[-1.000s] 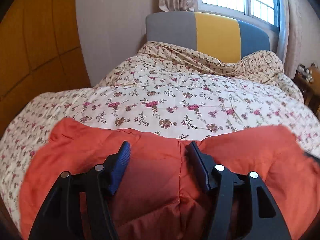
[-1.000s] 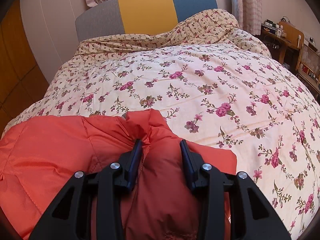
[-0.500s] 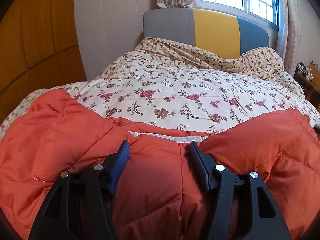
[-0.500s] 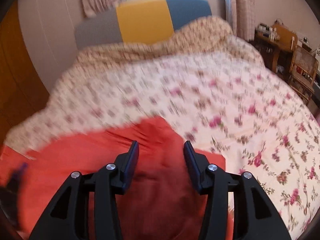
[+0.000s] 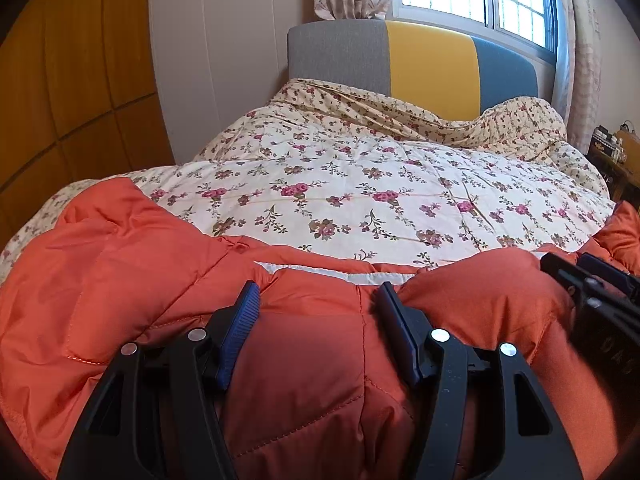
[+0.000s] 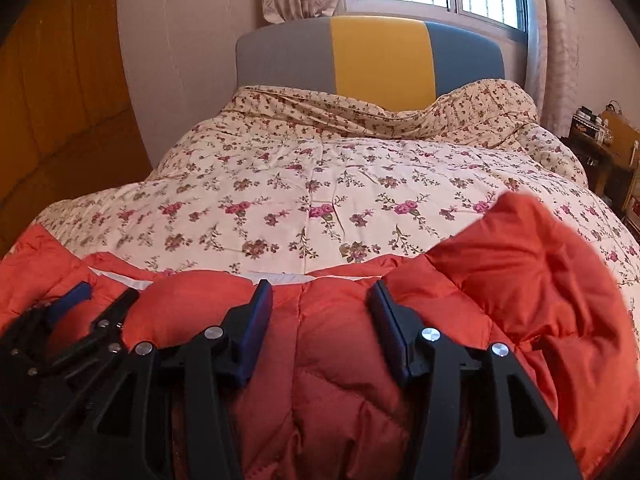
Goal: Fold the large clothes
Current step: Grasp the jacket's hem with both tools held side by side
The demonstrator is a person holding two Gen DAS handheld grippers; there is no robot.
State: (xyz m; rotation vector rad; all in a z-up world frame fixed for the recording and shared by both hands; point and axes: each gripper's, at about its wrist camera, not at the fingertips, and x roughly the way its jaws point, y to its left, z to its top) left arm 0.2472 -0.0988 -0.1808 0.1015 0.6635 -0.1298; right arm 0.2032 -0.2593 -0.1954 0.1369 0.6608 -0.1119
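Both claws grip the padded orange jacket (image 5: 304, 364): the left gripper (image 5: 318, 300) and right gripper (image 6: 320, 296) each have thick quilted cloth bunched between their fingers, side by side, at the near edge of the floral quilt (image 6: 320, 184). It looks mid-fold, the jacket lifted; its right flap is blurred, perhaps swinging. Next, I'd judge, carry both holds forward together and lay the fold flat.

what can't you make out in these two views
- Jacket: its lower part is cut off by the bottom edge and hidden by the left gripper and right gripper in both wrist views.
- Jacket flap, right wrist view: blurred.
- Shelf clutter, right wrist view: too small to identify.
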